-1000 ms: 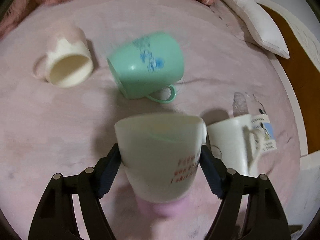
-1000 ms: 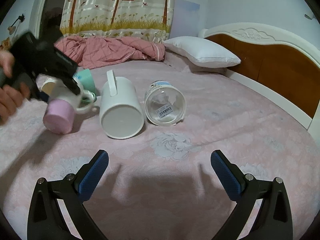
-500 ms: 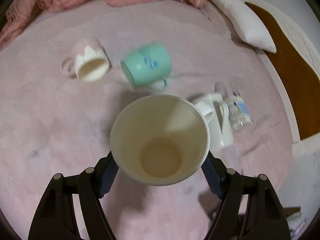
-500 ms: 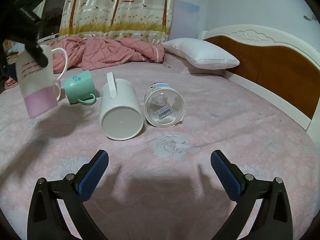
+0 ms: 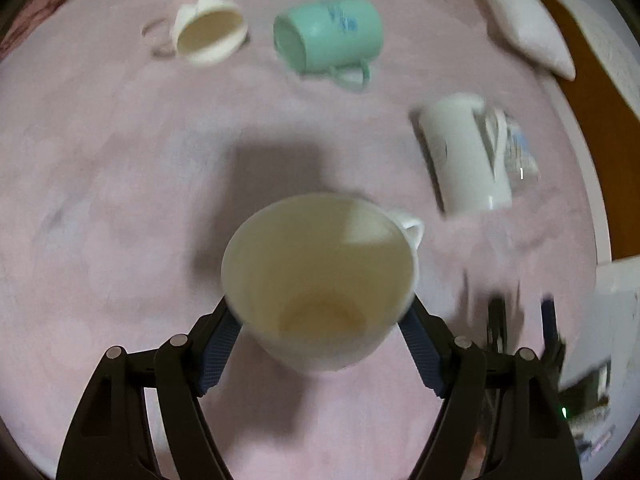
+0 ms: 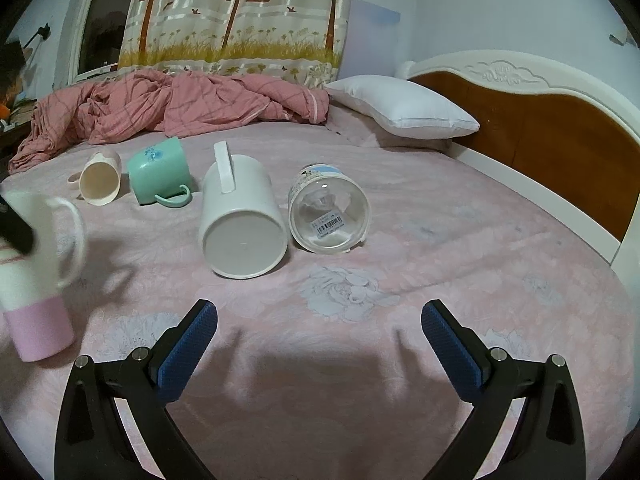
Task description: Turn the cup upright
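Note:
My left gripper [image 5: 320, 332] is shut on a white cup with a pink base [image 5: 320, 276]. I look down into its open mouth; its handle points right. In the right wrist view the same cup [image 6: 34, 280] stands upright at the far left, its base at or just above the pink bedsheet [image 6: 360, 360]. My right gripper [image 6: 318, 344] is open and empty, low over the sheet at the front.
Lying on their sides: a cream cup [image 6: 100, 178], a green mug [image 6: 160, 176], a white mug [image 6: 240, 216] and a clear glass jar [image 6: 328, 214]. A pink quilt [image 6: 160, 108], a white pillow [image 6: 400, 108] and the headboard [image 6: 540, 120] lie behind.
The left gripper turned the cup from tilted to mouth-up, lifted it, then lowered it toward the sheet at the left. The right gripper has not moved.

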### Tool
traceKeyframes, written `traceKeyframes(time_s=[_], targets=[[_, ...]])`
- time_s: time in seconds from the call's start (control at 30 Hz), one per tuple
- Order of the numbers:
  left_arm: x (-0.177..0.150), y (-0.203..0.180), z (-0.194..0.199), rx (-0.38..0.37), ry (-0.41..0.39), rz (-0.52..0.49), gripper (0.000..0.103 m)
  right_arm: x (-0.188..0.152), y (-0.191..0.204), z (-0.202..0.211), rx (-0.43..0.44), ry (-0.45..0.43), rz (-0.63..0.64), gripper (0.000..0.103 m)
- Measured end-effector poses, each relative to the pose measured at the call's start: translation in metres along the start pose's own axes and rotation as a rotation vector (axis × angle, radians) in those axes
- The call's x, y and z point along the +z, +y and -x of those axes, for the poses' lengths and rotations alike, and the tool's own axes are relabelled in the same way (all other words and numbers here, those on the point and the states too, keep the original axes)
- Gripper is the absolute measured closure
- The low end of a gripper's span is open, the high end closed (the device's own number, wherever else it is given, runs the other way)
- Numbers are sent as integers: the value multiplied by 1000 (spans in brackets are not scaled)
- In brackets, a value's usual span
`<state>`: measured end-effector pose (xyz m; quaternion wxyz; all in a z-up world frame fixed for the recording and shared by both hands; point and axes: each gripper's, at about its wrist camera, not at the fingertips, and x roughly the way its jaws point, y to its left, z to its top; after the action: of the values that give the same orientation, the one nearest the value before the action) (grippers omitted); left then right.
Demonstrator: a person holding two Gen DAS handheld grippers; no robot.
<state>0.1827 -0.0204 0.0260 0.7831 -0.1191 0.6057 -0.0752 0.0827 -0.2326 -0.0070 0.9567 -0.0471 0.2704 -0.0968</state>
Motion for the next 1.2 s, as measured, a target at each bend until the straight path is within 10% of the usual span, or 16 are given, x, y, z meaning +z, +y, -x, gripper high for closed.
traceKeyframes(time_s=[0.5, 0.83, 1.2], targets=[[-5, 3, -42, -103, -88, -51, 32, 0, 1, 2, 1, 14, 5, 0], [-34, -12, -26, -10, -52, -144, 32, 0, 1, 1, 2, 13, 3, 0], [-81, 0, 22, -17, -418, -249, 0, 0, 2, 0, 14, 16, 6, 0]])
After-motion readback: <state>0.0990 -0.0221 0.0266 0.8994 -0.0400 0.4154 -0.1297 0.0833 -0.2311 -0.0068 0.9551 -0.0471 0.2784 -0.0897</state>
